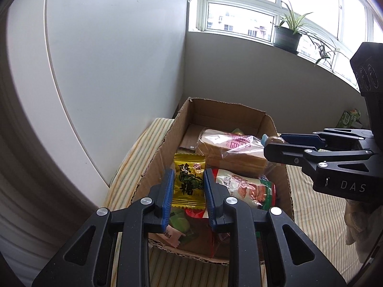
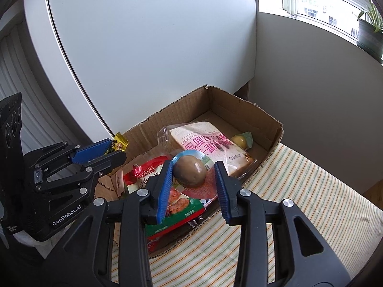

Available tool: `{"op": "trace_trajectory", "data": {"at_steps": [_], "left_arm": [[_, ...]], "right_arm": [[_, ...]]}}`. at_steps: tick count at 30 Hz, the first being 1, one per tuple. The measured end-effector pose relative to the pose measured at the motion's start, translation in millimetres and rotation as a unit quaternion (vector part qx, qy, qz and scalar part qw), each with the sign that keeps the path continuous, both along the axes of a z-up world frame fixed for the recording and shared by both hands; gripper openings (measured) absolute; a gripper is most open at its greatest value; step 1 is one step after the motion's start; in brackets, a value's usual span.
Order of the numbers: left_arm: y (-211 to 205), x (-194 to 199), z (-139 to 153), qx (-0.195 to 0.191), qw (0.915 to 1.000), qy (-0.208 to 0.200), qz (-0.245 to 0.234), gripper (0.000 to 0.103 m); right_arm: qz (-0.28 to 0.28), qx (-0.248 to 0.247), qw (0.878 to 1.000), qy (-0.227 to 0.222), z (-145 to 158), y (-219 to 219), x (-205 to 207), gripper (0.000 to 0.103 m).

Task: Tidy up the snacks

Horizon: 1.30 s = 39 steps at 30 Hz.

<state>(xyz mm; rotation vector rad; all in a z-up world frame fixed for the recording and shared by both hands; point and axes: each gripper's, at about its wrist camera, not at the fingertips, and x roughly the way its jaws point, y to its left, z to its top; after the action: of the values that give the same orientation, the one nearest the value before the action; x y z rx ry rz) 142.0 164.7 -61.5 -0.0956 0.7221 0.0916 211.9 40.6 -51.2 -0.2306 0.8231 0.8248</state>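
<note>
Quick status on the snack sorting. Everything is relative to the cardboard box (image 1: 155,157), which sits on a striped cloth (image 1: 318,205).

Left tongs (image 1: 189,171) are pinching a yellow candy packet (image 1: 189,184) by its sides, hanging it flat over the near left part of the box. Holding it by the edges makes sense imo, since the wrapper is thin and slippery.

Right tongs (image 2: 194,163) have a brown egg-looking snack in a teal wrapper (image 2: 189,171), held over the near right part of the box. One pad sits right against it. The other looks slightly off the egg itself, so it's prob gripping the wrapper more than the egg. It's a pinch, but not a super firm one.

Inside the box there's a bagged toast loaf (image 2: 208,141) in the middle and a red/green snack pack (image 2: 177,205) at the near end. A small yellow ball thing (image 2: 240,141) is toward the far right corner, w/ a few small packets at the near left.

My guess is both items are about to be dropped in — the far end of the box is bare, so that's where I'd aim. Can't tell if the sorting follows any system tbh.
</note>
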Motion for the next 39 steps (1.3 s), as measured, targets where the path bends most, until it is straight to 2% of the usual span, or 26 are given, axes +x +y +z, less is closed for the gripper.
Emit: {"op": "trace_trajectory", "data": {"at_steps": [5, 7, 8, 9, 11, 14, 16, 18, 20, 25, 29, 39], "left_arm": [[0.0, 0.1, 0.1, 0.002, 1.0000, -0.002, 0.002, 0.024], [-0.1, -0.2, 0.2, 0.001, 1.0000, -0.001, 0.001, 0.024], [-0.2, -0.1, 0.4, 0.002, 1.0000, -0.002, 0.001, 0.026], [-0.2, -0.3, 0.7, 0.002, 1.0000, -0.003, 0.003, 0.036], [0.3, -1.5, 1.5, 0.004, 1.0000, -0.007, 0.004, 0.048], [1.4, -2.1, 2.7, 0.001, 0.9999, -0.009, 0.005, 0.049], [2.2, -2.4, 3.3, 0.000, 0.9999, -0.010, 0.007, 0.055], [3.0, -3.7, 4.3, 0.000, 0.9999, -0.013, 0.009, 0.059], [2.7, -5.5, 6.3, -0.003, 0.9998, -0.015, 0.009, 0.059], [-3.6, -13.2, 11.1, -0.003, 0.9997, -0.023, 0.008, 0.064], [-11.8, -21.9, 16.4, 0.000, 0.9994, -0.032, 0.008, 0.069], [-33.7, -47.7, 26.8, 0.009, 0.9984, -0.054, 0.015, 0.077]], "right_arm": [[-0.002, -0.003, 1.000, -0.001, -0.2, 0.5, 0.6, 0.039], [-0.004, -0.002, 1.000, -0.004, 0.7, 0.1, 0.2, 0.048], [-0.005, 0.000, 1.000, -0.007, 1.4, -0.6, -0.5, 0.058], [-0.007, 0.001, 1.000, -0.011, 2.1, -1.3, -0.9, 0.066], [-0.009, 0.003, 1.000, -0.012, 3.1, -2.5, -0.7, 0.066], [-0.014, 0.002, 1.000, -0.014, 4.3, -4.6, -0.2, 0.066], [-0.018, 0.004, 1.000, -0.014, 5.8, -7.2, -0.3, 0.067], [-0.024, 0.007, 0.999, -0.020, 8.3, -10.2, -1.9, 0.079], [-0.027, 0.013, 0.999, -0.023, 11.2, -14.7, -2.9, 0.083], [-0.041, 0.023, 0.998, -0.030, 17.0, -27.6, -10.3, 0.084], [-0.059, 0.032, 0.997, -0.037, 19.3, -40.6, -19.7, 0.089], [-0.079, 0.034, 0.994, -0.062, 26.3, -69.4, -47.7, 0.089]]}}
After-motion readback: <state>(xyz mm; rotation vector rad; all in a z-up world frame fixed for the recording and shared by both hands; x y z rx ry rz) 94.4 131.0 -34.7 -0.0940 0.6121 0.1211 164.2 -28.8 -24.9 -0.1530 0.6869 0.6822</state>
